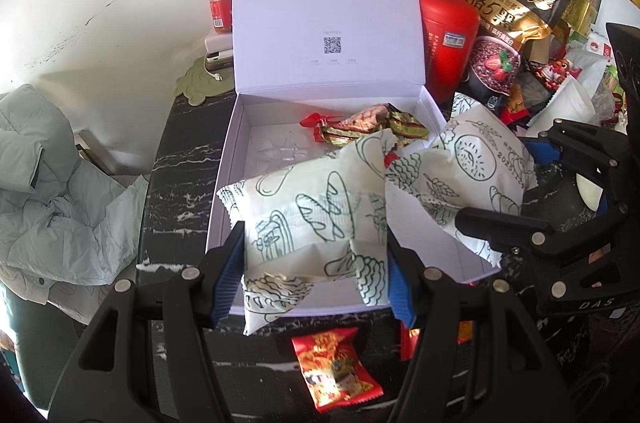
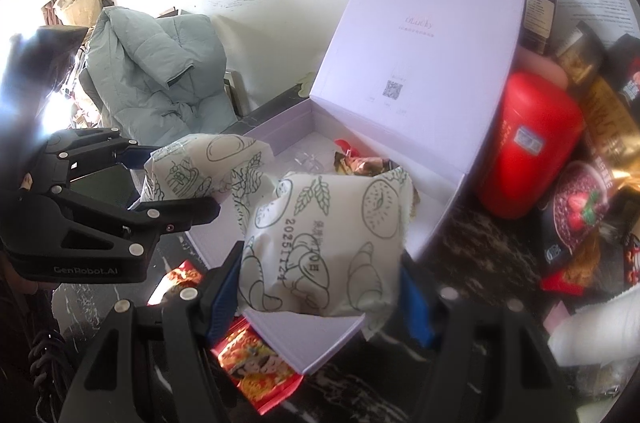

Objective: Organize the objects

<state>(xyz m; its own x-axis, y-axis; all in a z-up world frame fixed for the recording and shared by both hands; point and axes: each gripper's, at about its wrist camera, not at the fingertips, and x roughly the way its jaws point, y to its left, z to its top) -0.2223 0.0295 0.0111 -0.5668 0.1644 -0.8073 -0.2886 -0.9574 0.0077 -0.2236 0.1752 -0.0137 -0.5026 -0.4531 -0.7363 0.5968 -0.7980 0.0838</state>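
A white box [image 1: 222, 183] stands open on the black marble table, its lid upright. Several wrapped candies [image 1: 360, 127] lie at the back of it. My left gripper [image 1: 316, 251] is shut on a white bread packet [image 1: 304, 211] printed with green drawings, held over the box's front. My right gripper [image 1: 500, 183] comes in from the right, shut on a second such packet [image 1: 464, 167] above the box's right wall. In the right wrist view that packet [image 2: 324, 243] sits between the blue pads of the right gripper [image 2: 320, 271]. The left gripper [image 2: 180, 183] and its packet [image 2: 200, 163] are at the left there.
A red snack packet [image 1: 336, 371] lies on the table [image 1: 184, 163] in front of the box. To the right of the box are a red canister [image 1: 448, 35], a black and gold oat bag [image 1: 508, 7] and piled snacks. A grey-green padded jacket [image 1: 48, 183] lies to the left.
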